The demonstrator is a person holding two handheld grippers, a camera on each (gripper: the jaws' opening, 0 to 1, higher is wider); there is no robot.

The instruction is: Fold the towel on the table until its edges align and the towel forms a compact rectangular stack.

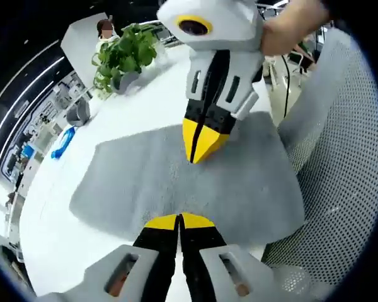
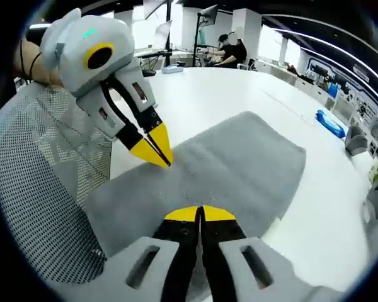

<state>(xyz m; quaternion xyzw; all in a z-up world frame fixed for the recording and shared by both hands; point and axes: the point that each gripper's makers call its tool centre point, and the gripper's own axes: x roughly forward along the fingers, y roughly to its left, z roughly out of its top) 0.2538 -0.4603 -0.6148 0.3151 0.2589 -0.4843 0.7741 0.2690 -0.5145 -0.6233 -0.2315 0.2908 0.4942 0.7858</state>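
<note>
The white tabletop [image 1: 145,88] carries a gray towel [image 1: 176,182] lying flat, its long axis running from 8 o'clock toward 2 o'clock in the right gripper view [image 2: 239,163]. A mesh chair back [image 1: 346,157] stands at 3 o'clock beside the towel. The right hand-held gripper [image 1: 200,151] touches the towel with jaws closed together; the left hand-held gripper [image 2: 160,157] likewise, jaws narrowed to a point. A potted plant [image 1: 123,56] sits at 11 o'clock.
</note>
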